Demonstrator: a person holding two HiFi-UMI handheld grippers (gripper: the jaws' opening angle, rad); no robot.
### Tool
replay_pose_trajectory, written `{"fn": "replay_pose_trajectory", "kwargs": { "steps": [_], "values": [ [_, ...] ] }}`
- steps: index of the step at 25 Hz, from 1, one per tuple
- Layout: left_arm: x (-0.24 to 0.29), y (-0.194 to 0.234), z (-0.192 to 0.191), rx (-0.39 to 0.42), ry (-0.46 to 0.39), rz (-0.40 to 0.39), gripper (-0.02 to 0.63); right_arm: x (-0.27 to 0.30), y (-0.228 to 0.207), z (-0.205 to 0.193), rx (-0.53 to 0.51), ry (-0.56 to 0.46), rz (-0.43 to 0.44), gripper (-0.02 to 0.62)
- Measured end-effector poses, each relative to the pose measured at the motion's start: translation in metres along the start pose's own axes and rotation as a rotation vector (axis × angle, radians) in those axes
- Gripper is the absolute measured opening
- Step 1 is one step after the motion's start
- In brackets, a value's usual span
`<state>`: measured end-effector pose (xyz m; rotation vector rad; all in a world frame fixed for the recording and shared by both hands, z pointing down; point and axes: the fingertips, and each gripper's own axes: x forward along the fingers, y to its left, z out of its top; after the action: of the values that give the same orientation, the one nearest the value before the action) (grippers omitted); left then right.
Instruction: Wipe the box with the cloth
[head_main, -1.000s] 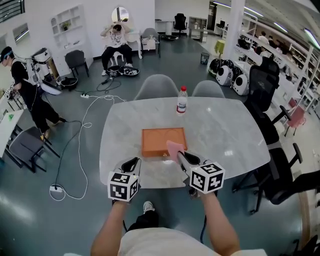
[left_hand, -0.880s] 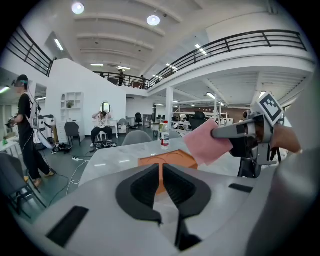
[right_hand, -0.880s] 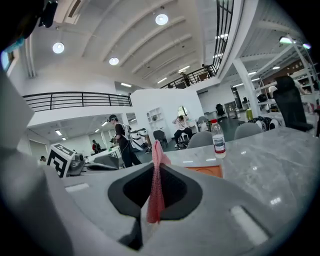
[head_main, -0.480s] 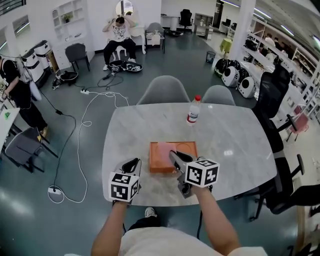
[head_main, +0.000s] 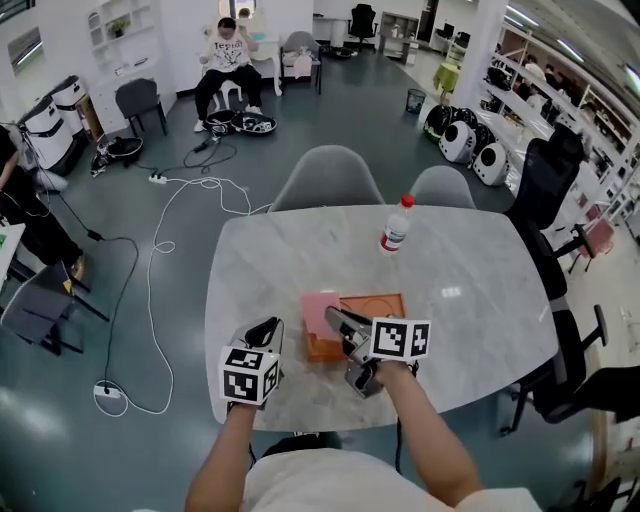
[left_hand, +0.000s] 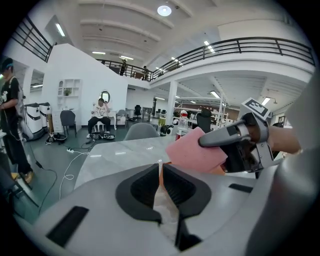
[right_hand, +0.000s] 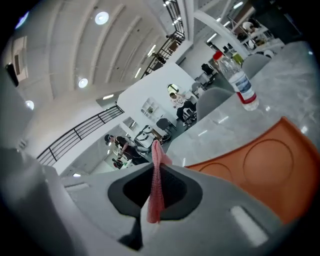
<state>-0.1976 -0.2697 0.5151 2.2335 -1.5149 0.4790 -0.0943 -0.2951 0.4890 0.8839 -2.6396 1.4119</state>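
**Q:** Item one, the task's thing?

**A:** Flat orange rectangular box (head_main: 378, 306), lying on the grey marble surface (head_main: 480, 290). Long axis runs left to right across the person. Two shallow rings are pressed into its top.

**Q:** Item two?

**A:** Pink cloth (head_main: 320, 312), spread over the box's left end. One edge is pinched in the right gripper (head_main: 335, 322), whose fingers are clenched on it; the right gripper view shows the fabric standing as a thin strip between them.

**Q:** Which way does the box lie from those fingers?

**A:** Directly under and to their right. The unwiped length of the box seems to stretch rightward, so a stroke along the long axis looks like the likely call.

**Q:** Item three?

**A:** Left gripper (head_main: 262, 335), near the box's near-left corner and apart from it. Fingers pressed together with nothing between them. The right gripper is the nearer one to the box.

**Q:** Anything else?

**A:** Clear plastic bottle with red cap (head_main: 396, 230), beyond the box's far edge, well apart.

**Q:** Writing, brands?

**A:** Bottle label has a red band; print too small to read. Box shows no brand. The marker cubes carry black-and-white squares only.
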Motion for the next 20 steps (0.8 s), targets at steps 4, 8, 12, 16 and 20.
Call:
{"fn": "replay_pose_trajectory", "kwargs": {
  "steps": [4, 8, 12, 16, 20],
  "values": [
    [0.015, 0.006, 0.003, 0.001, 0.007, -0.023, 0.029, 0.016, -0.014, 0.002, 0.107, 0.002, 0.002, 0.018],
    [0.025, 0.005, 0.003, 0.011, 0.014, -0.044, 0.029, 0.021, -0.033, 0.001, 0.090, 0.000, -0.080, 0.018],
    [0.032, 0.004, 0.001, 0.014, 0.021, -0.061, 0.029, 0.021, -0.051, -0.004, 0.052, 0.015, -0.170, 0.018],
    [0.040, 0.002, 0.002, 0.019, 0.028, -0.077, 0.029, 0.020, -0.063, -0.006, 0.015, 0.033, -0.236, 0.018],
    [0.045, 0.002, 0.000, 0.022, 0.036, -0.085, 0.029, 0.021, -0.070, -0.007, -0.027, 0.048, -0.273, 0.018]
  ]
}}
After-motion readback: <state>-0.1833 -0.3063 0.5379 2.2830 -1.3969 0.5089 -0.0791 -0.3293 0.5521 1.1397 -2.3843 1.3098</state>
